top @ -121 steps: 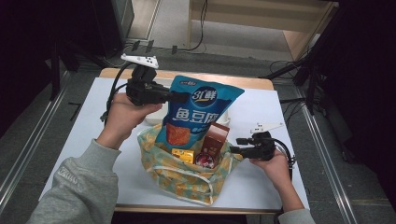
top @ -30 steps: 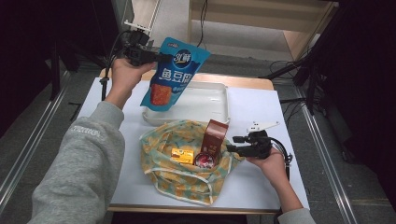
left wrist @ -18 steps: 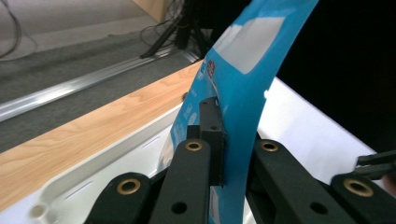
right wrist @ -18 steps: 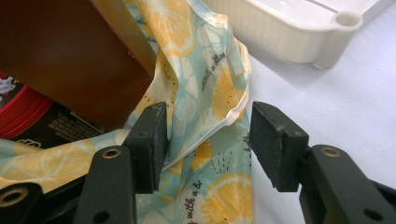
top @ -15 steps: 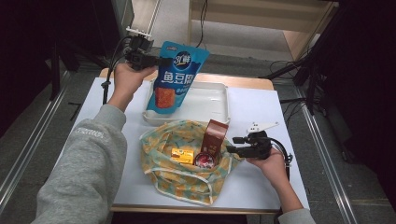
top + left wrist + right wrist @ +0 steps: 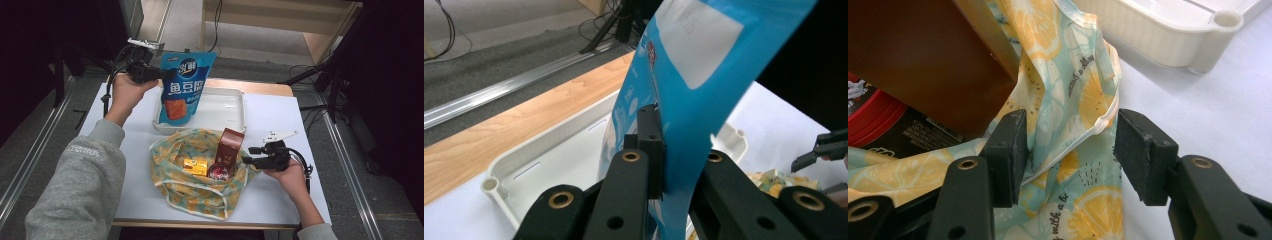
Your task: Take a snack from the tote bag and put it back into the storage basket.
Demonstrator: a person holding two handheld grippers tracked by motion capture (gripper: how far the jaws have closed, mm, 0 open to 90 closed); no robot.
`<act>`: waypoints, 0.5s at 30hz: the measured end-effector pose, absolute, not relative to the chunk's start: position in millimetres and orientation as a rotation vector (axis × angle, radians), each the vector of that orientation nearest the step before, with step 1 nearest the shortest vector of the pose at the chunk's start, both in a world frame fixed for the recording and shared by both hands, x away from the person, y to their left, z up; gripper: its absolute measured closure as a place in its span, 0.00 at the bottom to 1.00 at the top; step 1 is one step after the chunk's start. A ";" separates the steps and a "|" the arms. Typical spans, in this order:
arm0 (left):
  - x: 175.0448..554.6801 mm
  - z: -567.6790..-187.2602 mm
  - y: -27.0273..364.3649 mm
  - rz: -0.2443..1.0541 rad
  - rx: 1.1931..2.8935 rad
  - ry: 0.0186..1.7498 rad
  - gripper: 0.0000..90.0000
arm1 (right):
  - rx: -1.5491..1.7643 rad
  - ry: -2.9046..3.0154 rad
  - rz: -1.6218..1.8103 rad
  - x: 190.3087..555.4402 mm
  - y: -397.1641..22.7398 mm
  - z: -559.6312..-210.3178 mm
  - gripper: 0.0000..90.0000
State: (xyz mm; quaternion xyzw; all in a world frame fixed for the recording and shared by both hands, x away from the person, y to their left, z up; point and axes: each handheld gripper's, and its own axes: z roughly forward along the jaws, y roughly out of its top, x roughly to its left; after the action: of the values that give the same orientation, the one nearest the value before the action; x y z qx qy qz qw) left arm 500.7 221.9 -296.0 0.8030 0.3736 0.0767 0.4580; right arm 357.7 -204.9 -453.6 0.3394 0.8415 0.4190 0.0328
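Note:
My left gripper is shut on the upper edge of a blue snack pouch, which hangs upright over the white tray. In the left gripper view the jaws pinch the pouch above the tray. My right gripper sits at the right rim of the lemon-print bag. Its jaws stand apart with the bag's rim between them, and a gap shows at the right pad. A brown box, a red-lidded can and a yellow packet lie in the bag.
The table is white with a wooden strip along its far edge. The tray's corner lies just beyond the bag. Dark stands and cables surround the table. The right gripper shows far off in the left gripper view.
The pouch came up out of the bag earlier. Over the last second my left gripper has carried it down and to the right over the tray. The right gripper has stayed put.

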 end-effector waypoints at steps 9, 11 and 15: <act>498.2 -310.6 223.9 0.185 1.996 0.932 0.98 | 1.034 2.594 1.286 358.4 -203.8 -454.4 0.53; 498.8 -312.0 223.2 0.176 1.990 0.932 0.98 | 1.031 2.594 1.286 358.5 -203.7 -454.4 0.53; 499.8 -313.3 219.9 0.177 1.991 0.923 0.98 | 1.036 2.595 1.287 358.6 -203.7 -454.4 0.53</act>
State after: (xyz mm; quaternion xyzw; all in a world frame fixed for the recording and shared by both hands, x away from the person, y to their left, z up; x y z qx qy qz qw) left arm 499.8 219.9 -313.3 0.8063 0.3738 0.0718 0.4528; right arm 358.6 -203.7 -454.4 0.3366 0.8431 0.4182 0.0328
